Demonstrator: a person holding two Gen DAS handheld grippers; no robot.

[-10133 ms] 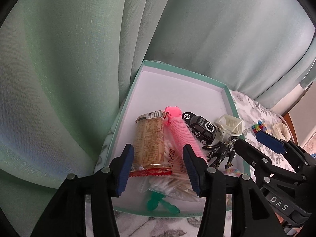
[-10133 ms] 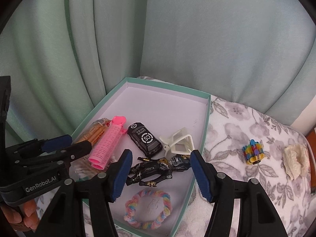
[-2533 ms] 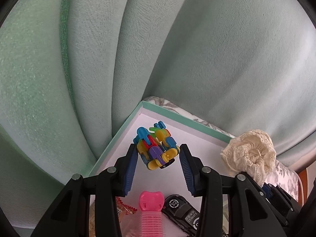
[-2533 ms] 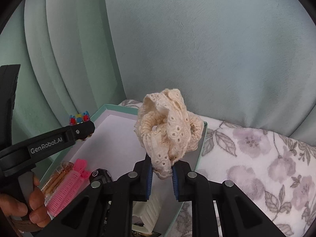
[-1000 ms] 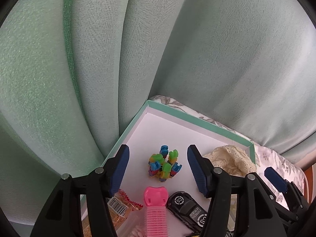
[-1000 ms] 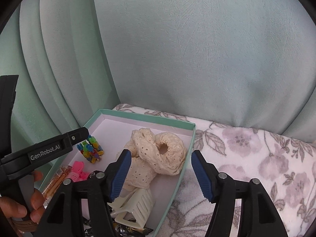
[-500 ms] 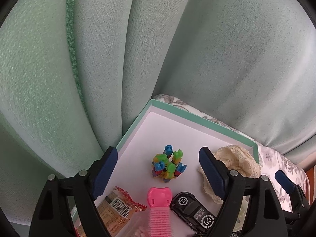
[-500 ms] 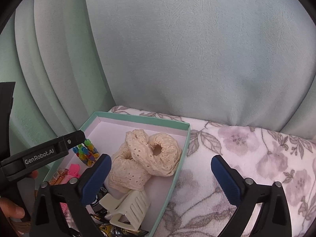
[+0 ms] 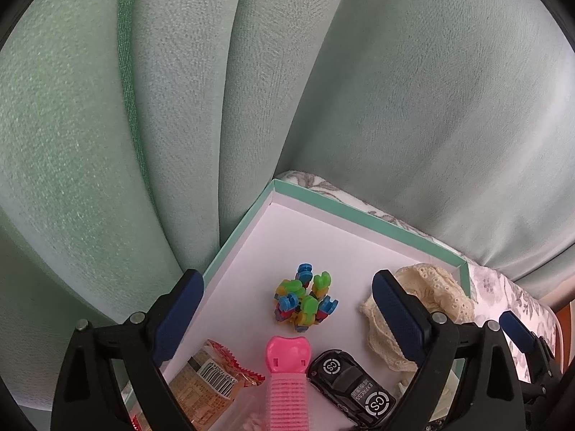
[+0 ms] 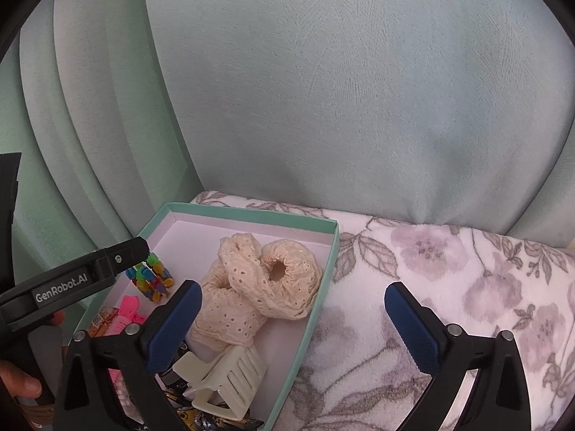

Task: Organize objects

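1. My left gripper [image 9: 287,318] hovers spread wide over the teal box [image 9: 363,212]; the colourful block toy [image 9: 305,300] lies free between my fingers.
2. My right gripper [image 10: 293,327] gapes empty; the lace scrunchie [image 10: 262,287] rests in the box beside its left finger.

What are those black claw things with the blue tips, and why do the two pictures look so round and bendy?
They are grabbing tools a person holds, one in each hand. Each carries a small wide-eyed camera, which bends the picture. One picture looks along the left gripper, the other along the right gripper. Both have their fingers wide open and hold nothing. Below is a mint-green cardboard box on a flowery fleece blanket. Inside lie a cream lace scrunchie, a colourful plastic block cluster, a pink hair roller, a black toy car, a cream hair claw clip and an orange snack packet.
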